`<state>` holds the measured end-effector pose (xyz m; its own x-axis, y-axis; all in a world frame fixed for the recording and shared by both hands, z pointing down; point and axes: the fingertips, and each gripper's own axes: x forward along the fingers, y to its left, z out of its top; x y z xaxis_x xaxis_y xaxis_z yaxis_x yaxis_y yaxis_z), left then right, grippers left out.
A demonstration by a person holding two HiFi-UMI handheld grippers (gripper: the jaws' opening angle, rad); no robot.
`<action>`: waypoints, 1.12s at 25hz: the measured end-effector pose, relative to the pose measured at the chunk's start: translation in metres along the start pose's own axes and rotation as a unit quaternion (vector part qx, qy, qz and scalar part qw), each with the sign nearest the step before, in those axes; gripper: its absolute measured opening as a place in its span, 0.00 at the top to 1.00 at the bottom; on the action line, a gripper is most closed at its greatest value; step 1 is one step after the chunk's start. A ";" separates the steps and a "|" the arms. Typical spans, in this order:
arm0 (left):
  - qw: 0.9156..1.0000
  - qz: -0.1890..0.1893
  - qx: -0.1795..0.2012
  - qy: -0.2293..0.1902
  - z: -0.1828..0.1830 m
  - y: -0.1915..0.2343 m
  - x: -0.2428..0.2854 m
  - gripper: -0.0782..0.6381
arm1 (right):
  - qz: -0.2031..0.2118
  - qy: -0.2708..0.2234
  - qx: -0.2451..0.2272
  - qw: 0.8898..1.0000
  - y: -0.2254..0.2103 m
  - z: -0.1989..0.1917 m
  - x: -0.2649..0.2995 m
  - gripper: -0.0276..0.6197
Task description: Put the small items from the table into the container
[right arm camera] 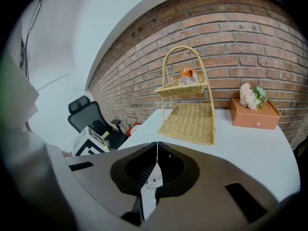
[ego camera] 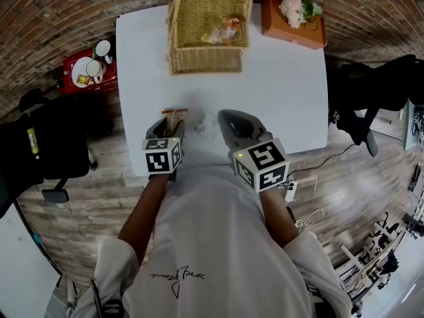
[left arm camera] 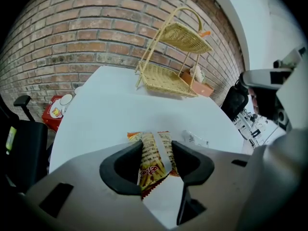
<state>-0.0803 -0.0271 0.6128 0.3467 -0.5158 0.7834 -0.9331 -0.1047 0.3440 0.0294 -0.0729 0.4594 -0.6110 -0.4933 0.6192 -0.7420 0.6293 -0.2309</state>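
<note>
While you hold both claws low over the near edge of the white table (ego camera: pixel 278 85), the left gripper (left arm camera: pixel 156 150) sits at the lower centre of its own view with its jaws partly apart and a yellow-and-orange snack packet (left arm camera: pixel 153 158) filling the gap between them. Both dark pads (left arm camera: pixel 126 165) meet the packet's sides, and the wrapper is creased lengthwise as if pinched. Its red crimped end tucks under the left jaw, and its far end lies on the tabletop. From the head view, that same left gripper (ego camera: pixel 173 119) shows at centre left with the packet (ego camera: pixel 174 113) poking out past its tips. A clear wrapper (left arm camera: pixel 196 139) lies flat on the table just to the right of the packet. Your right gripper (right arm camera: pixel 157 148) has its jaws pressed fully together on a thin pale slip of printed wrapper (right arm camera: pixel 151 186), seen edge-on and hanging towards the lower frame. In the head view, the right gripper (ego camera: pixel 225 116) rests at centre, close beside the left one. The two-tier wicker basket (ego camera: pixel 205 61) stands at the top centre of the table, well apart from both claws. A small orange item (right arm camera: pixel 186 73) is already in its upper tray. An orange box with flowers (ego camera: pixel 291 22) sits at the upper right.
</note>
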 end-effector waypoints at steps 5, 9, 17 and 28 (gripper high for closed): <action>1.000 -0.016 -0.001 -0.008 0.004 0.002 -0.005 0.63 | 0.004 -0.004 0.001 1.000 0.005 0.004 0.006 0.92; 1.000 -0.023 0.000 -0.019 0.008 -0.004 -0.006 0.64 | 0.003 -0.005 -0.002 1.000 0.003 0.004 0.002 0.92; 0.999 -0.035 0.010 -0.038 0.018 -0.006 -0.014 0.64 | 0.002 -0.011 -0.003 1.000 0.008 0.006 0.003 0.92; 0.997 -0.042 0.036 -0.057 0.030 -0.012 -0.025 0.64 | -0.002 -0.025 -0.004 1.000 0.010 0.012 0.000 0.92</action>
<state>-0.0807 -0.0384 0.5737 0.4139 -0.5952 0.6888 -0.9075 -0.2099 0.3639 0.0184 -0.0735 0.4479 -0.6208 -0.5247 0.5825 -0.7427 0.6314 -0.2229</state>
